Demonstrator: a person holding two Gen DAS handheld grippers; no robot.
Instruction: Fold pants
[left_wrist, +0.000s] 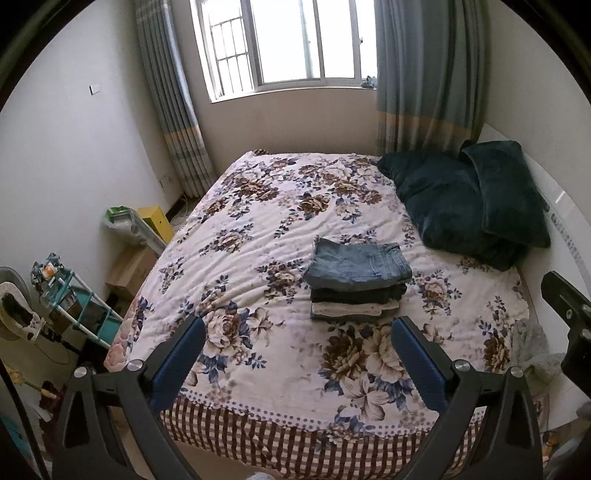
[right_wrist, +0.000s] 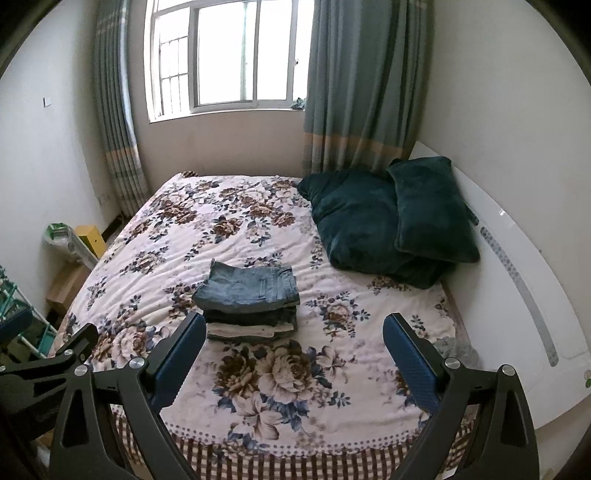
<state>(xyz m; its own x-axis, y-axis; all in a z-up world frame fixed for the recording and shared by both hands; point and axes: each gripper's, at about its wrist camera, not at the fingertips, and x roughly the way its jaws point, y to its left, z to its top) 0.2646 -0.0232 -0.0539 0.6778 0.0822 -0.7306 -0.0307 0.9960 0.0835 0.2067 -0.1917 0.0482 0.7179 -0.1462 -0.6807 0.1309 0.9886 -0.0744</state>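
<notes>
A stack of folded pants (left_wrist: 356, 282) lies on the floral bedspread (left_wrist: 258, 229), with blue jeans (left_wrist: 358, 260) on top and darker and cream pairs beneath. It also shows in the right wrist view (right_wrist: 247, 301). My left gripper (left_wrist: 298, 326) is open and empty, held above the bed's near end, short of the stack. My right gripper (right_wrist: 294, 323) is open and empty, also short of the stack, with its left finger (right_wrist: 181, 354) overlapping the stack's left corner in the image. A grey crumpled cloth (left_wrist: 528, 343) lies at the bed's right edge.
Two dark teal pillows (left_wrist: 469, 199) lean at the white headboard (right_wrist: 517, 258) on the right. Curtains (left_wrist: 424, 74) and a window (left_wrist: 288, 40) are behind the bed. Boxes (left_wrist: 131, 269), a yellow box (left_wrist: 157, 219) and a teal rack (left_wrist: 85, 310) crowd the floor left of the bed.
</notes>
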